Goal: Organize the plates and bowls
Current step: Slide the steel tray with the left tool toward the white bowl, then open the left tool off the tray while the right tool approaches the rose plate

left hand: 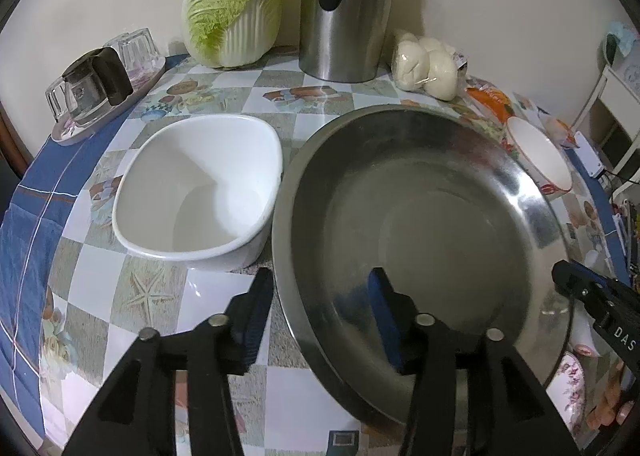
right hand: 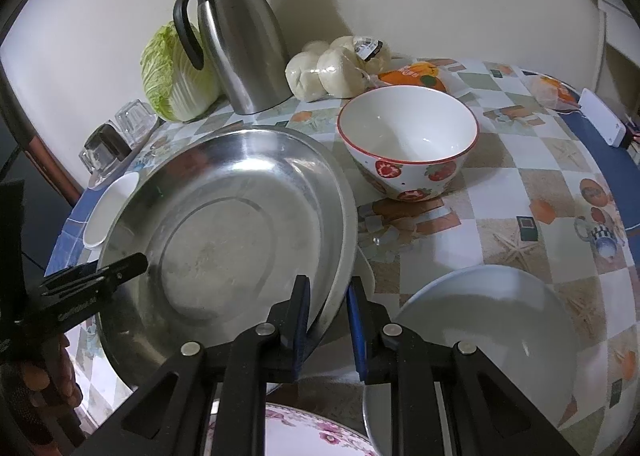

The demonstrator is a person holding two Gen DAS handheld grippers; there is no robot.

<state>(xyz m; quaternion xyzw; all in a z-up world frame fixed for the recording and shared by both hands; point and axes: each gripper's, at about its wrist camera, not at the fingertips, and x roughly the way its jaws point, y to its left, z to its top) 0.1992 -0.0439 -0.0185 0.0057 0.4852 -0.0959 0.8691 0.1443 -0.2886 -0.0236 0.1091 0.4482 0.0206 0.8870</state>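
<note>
A wide steel plate [left hand: 420, 196] lies on the checked tablecloth. My left gripper [left hand: 320, 288] straddles the plate's near-left rim, one finger outside and one inside, jaws apart and not pressing. Left of the plate stands a white squarish bowl [left hand: 200, 184]. In the right wrist view my right gripper [right hand: 329, 288] is shut on the steel plate's [right hand: 224, 224] right rim, with a white rim [right hand: 349, 248] showing just under it. A strawberry-patterned bowl [right hand: 408, 144] stands behind it, and a white plate [right hand: 480, 336] lies at the right. A floral plate [right hand: 312, 436] lies below the gripper.
Along the wall stand a cabbage [left hand: 232, 4], a steel jug [left hand: 344, 8], bagged buns [left hand: 428, 64] and upturned glasses on a tray [left hand: 100, 84]. An orange packet [right hand: 416, 76] and a white box [right hand: 604, 124] lie at the far right. A hand [right hand: 48, 384] holds the left gripper.
</note>
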